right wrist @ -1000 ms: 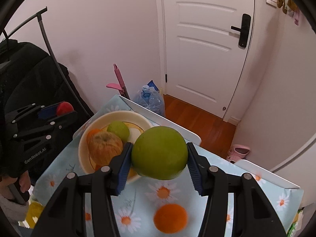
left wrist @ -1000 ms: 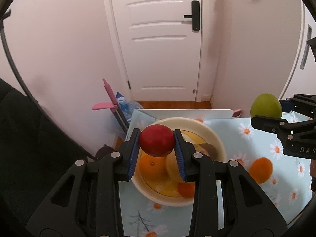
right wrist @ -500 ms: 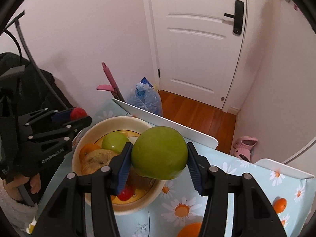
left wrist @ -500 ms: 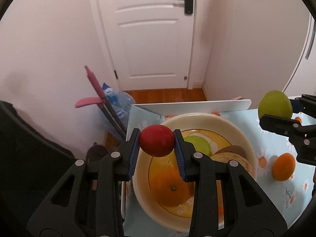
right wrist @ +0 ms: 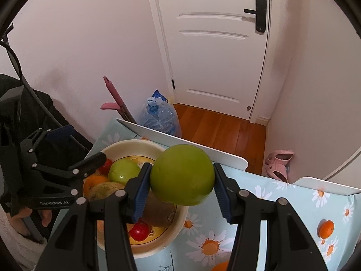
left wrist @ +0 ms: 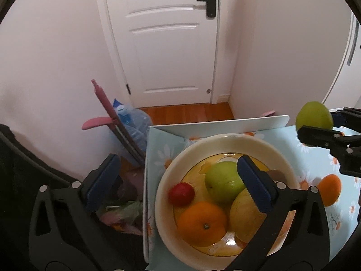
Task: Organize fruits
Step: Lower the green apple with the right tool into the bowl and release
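Red fruit [left wrist: 181,193] sits in the bowl [left wrist: 167,180] under the left gripper [left wrist: 178,180], jaws opening and empty, while the right gripper [right wrist: 181,186] squeezes a green apple [right wrist: 182,178], and an orange [right wrist: 326,228] waits on the worktop [right wrist: 293,203].

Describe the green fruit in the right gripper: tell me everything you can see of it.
The big green fruit is round with smooth, matte yellow-green skin, slightly mottled; no stem shows. The right gripper is shut on it, a ribbed blue pad pressing each side, and nothing else touches it. It hangs in the air over the near rim of the cream bowl, above the daisy-print tablecloth. From the left wrist view it shows at the far right, clamped, clear of the bowl.
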A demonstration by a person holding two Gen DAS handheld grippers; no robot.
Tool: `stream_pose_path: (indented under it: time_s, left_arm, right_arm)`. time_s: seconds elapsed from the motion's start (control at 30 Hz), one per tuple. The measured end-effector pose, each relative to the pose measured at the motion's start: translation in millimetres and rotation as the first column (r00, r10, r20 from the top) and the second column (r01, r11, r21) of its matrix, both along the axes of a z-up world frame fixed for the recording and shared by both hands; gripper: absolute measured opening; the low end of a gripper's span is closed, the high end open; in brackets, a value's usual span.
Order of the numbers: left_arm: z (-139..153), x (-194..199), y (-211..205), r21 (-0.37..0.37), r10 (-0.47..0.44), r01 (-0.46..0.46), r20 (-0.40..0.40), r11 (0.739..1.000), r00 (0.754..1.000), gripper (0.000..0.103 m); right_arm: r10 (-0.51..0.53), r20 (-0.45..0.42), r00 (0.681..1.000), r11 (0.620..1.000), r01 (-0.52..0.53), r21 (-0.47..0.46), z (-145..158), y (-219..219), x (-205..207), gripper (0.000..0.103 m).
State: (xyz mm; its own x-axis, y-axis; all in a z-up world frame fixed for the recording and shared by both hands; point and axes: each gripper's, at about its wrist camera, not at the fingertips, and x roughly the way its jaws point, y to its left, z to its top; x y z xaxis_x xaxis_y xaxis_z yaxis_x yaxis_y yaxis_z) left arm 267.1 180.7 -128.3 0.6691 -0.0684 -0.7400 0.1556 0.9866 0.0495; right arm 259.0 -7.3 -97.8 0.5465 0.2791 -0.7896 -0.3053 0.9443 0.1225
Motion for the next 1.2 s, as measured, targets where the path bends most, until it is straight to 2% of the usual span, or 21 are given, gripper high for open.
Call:
stream_pose_path:
  time_s: [0.3,0.57,0.97,1.2]
  left_arm:
    - [21.2,-22.9,11.2,-0.047,0.076,-0.076,0.007,0.996,0.997,0.103]
    - [34.9,-48.4,18.8,-0.056,0.150,-0.149,0.007,0.987,0.989,0.103]
    - [19.5,-70.6,25.5,-0.059,0.215,-0.217,-0.036,0.974,0.976,0.103]
    - [12.4,-74.4,25.3,-0.061,0.223,-0.225,-0.048,0.972,0.974,0.103]
  right_arm:
    - [0.050,-0.018,0.999,0.999,-0.050,0.008,7.8,-0.9,5.2,0.049]
    - [0.162,-0.041,0.986,0.987,-0.162,0.014,8.1,12.6,14.5,0.049]
    - [0.310,-0.105,0.945,0.951,-0.306,0.052,-23.9,27.9,34.1,0.049]
    - [0.331,-0.141,0.933,0.943,-0.329,0.040,-41.0,36.6,40.0,0.049]
